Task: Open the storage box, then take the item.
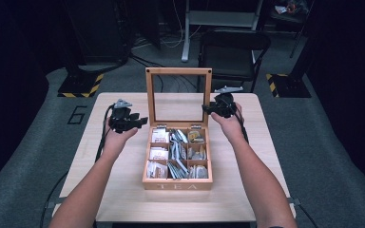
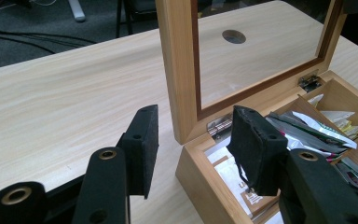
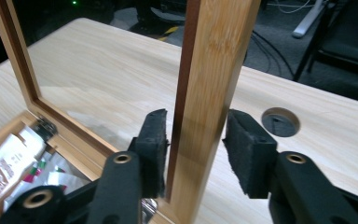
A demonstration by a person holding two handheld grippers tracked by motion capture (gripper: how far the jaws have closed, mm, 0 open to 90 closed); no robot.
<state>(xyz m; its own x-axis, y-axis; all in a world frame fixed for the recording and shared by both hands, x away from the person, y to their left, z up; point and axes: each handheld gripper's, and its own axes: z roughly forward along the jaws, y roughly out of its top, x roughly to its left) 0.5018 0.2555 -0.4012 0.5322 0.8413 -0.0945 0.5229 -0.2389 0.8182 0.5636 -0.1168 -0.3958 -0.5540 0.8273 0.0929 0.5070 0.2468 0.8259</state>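
A wooden tea box [image 1: 177, 183] marked TEA sits mid-table, its compartments full of tea bags [image 1: 177, 156]. Its glass-paned lid [image 1: 149, 95] stands upright at the back. My left gripper [image 1: 141, 121] is at the lid's lower left corner. In the left gripper view its jaws [image 2: 196, 149] are open, one on each side of the lid's left post [image 2: 179, 70] and hinge, with gaps on both sides. My right gripper [image 1: 207, 108] is at the lid's right side. There its jaws [image 3: 193, 149] straddle the right post [image 3: 209, 70] closely, pads not pressing.
The light wood table [image 1: 247, 190] has a round cable hole [image 3: 280, 122] behind the lid. A black folding chair [image 1: 233, 52] stands beyond the far edge. Cables trail from both grippers along the forearms.
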